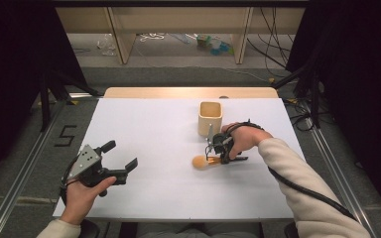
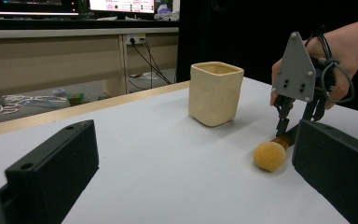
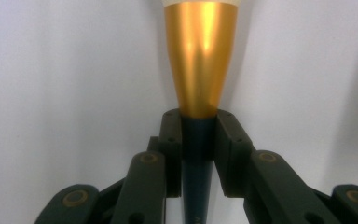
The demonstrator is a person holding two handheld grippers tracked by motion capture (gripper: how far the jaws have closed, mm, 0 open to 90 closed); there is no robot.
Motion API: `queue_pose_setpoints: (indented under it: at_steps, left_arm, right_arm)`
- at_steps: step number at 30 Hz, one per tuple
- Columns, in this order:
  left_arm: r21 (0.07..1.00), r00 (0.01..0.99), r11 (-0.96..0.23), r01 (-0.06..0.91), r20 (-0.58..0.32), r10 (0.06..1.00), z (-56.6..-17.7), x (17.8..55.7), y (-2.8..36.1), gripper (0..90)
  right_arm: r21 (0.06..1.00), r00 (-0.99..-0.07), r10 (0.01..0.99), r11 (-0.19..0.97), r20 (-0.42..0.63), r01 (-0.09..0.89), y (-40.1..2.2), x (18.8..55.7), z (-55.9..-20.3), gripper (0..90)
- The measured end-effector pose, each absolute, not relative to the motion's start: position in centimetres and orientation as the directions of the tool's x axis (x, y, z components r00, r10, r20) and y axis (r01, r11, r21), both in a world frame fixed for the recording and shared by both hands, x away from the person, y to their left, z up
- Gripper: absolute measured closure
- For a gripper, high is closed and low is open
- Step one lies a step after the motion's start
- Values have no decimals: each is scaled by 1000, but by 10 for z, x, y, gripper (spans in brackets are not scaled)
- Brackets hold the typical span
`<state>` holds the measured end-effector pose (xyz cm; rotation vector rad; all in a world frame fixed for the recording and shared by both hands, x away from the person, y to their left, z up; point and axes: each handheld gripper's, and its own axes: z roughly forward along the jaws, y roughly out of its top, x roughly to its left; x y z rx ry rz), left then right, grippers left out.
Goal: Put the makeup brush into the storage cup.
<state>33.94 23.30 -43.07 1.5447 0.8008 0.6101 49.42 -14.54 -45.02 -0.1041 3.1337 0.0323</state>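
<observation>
A makeup brush lies on the white table (image 1: 149,198), its tan fluffy head (image 1: 199,161) pointing left and its dark handle running right. My right gripper (image 1: 218,157) points down, shut on the brush. In the right gripper view the jaws clamp the dark handle (image 3: 196,154) just below the gold ferrule (image 3: 200,60). The left gripper view shows the brush head (image 2: 269,156) in front of that gripper (image 2: 296,126). My left gripper (image 1: 121,154) rests at the table's left, open, with nothing between its jaws (image 2: 193,177).
A cream square cup (image 1: 210,118) stands upright just behind the brush, also in the left gripper view (image 2: 214,93). Wooden shelving and loose cables sit on the floor beyond the table's far edge. Metal rails run along both sides.
</observation>
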Motion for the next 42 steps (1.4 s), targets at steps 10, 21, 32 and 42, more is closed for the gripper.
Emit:
queue_pose_setpoints:
  at_steps: [10,21,32,42]
  left_arm:
    - [989,621,-31,143,-65,781,-431,339,233,0]
    - [989,620,-33,143,-64,782,-431,339,233,0]
    - [989,620,-29,143,-67,782,-431,339,232,0]
    - [989,620,-30,144,-67,782,-431,339,233,0]
  right_arm:
    - [73,-1000,-13,997,-20,-15,-152,492,-440,751]
    - [162,-997,-50,985,-53,-58,-157,492,-431,751]
    - [211,-998,-20,977,-54,-31,-163,488,-426,751]
    - [237,-998,-18,971,-62,-32,-166,485,-426,751]
